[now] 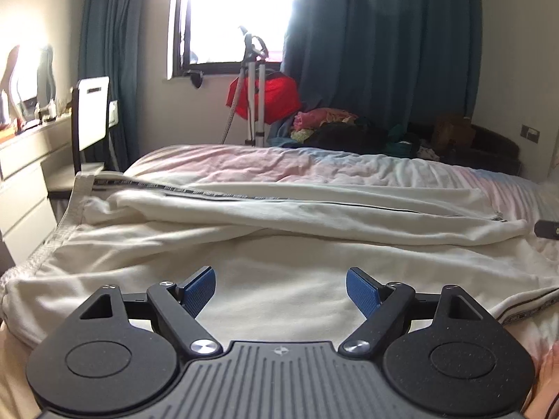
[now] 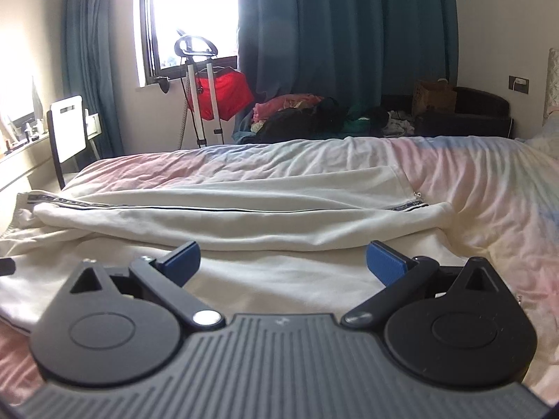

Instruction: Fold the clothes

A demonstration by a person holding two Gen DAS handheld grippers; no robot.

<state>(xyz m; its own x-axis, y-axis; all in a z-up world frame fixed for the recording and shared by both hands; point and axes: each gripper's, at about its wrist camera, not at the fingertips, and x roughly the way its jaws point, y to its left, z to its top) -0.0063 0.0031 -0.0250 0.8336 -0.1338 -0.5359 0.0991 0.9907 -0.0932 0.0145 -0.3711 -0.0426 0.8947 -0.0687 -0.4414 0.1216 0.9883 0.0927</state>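
Close to each lens, both tools have their jaws spread wide with nothing between them. The left gripper (image 1: 281,288) hovers over the near part of a cream pair of trousers (image 1: 279,230), its blue pads (image 1: 199,288) apart above plain cloth. At the far right edge of the left view, a dark bit of the other tool (image 1: 548,229) pokes in. The right gripper (image 2: 283,262) hangs likewise over the garment's near half, blue pads (image 2: 386,262) apart, nearer the trousers' right end.

The trousers (image 2: 244,216) lie lengthwise from left to right across the bed (image 2: 471,192), which wears a crumpled pastel cover of pink, white and pale blue. One leg is lapped over the other, forming a long rolled ridge across the middle. A dark patterned stripe (image 1: 181,188) runs along the far side seam, and the ribbed waistband (image 1: 52,241) sits at the left end, near the bed's edge.

Left of the bed stands a chair with a white back (image 1: 92,111) beside a pale dresser (image 1: 24,178). Beyond the far side of the bed, a garment steamer stand (image 1: 253,80) carries a red item (image 1: 269,97), under a bright window (image 1: 237,10) flanked by teal curtains (image 1: 384,42). A heap of mixed clothes (image 2: 314,115) lies to the right of it.
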